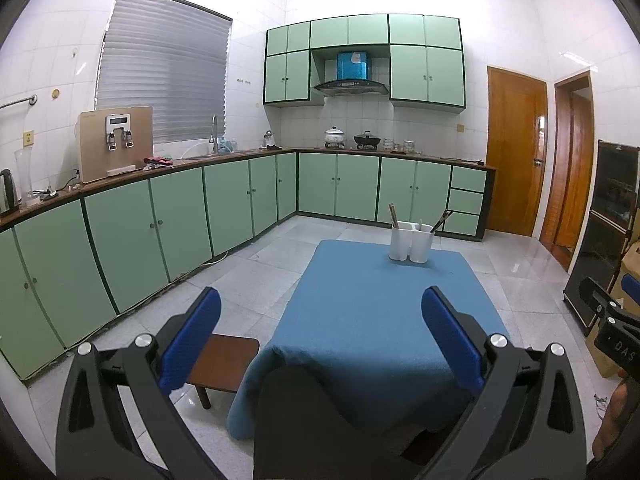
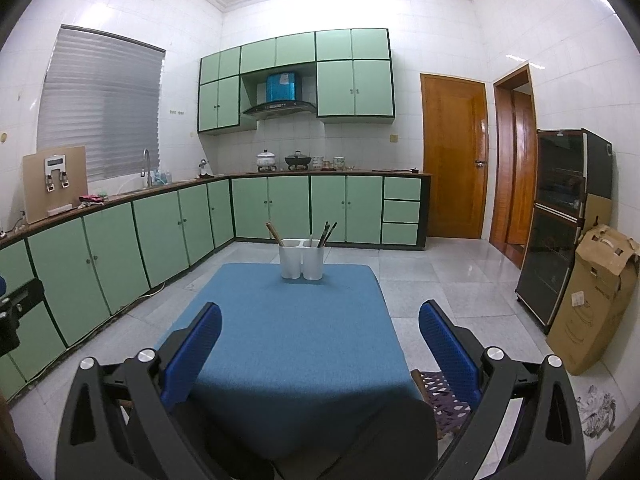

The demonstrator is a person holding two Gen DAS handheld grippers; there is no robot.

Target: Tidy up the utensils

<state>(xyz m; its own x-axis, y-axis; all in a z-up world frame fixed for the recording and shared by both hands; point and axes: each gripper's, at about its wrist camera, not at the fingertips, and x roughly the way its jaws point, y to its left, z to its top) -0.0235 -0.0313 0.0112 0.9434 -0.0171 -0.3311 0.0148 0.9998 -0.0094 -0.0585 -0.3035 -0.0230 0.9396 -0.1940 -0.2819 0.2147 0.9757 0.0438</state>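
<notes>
A white two-compartment utensil holder (image 1: 411,241) (image 2: 301,259) stands at the far end of a low table with a blue cloth (image 1: 380,312) (image 2: 296,328). Wooden chopsticks (image 1: 393,215) (image 2: 274,233) lean in its left compartment; dark utensils (image 1: 442,218) (image 2: 327,233) and a pale one lean in its right. My left gripper (image 1: 320,300) is open and empty, held above the table's near end. My right gripper (image 2: 320,316) is open and empty, also near the front edge. The right gripper also shows at the right edge of the left wrist view (image 1: 612,312).
A small brown stool (image 1: 224,364) stands left of the table. Green cabinets (image 1: 160,232) line the left and back walls. A dark cabinet (image 2: 560,220) and a cardboard box (image 2: 596,300) stand on the right. A patterned mat (image 2: 444,400) lies by the table's right side.
</notes>
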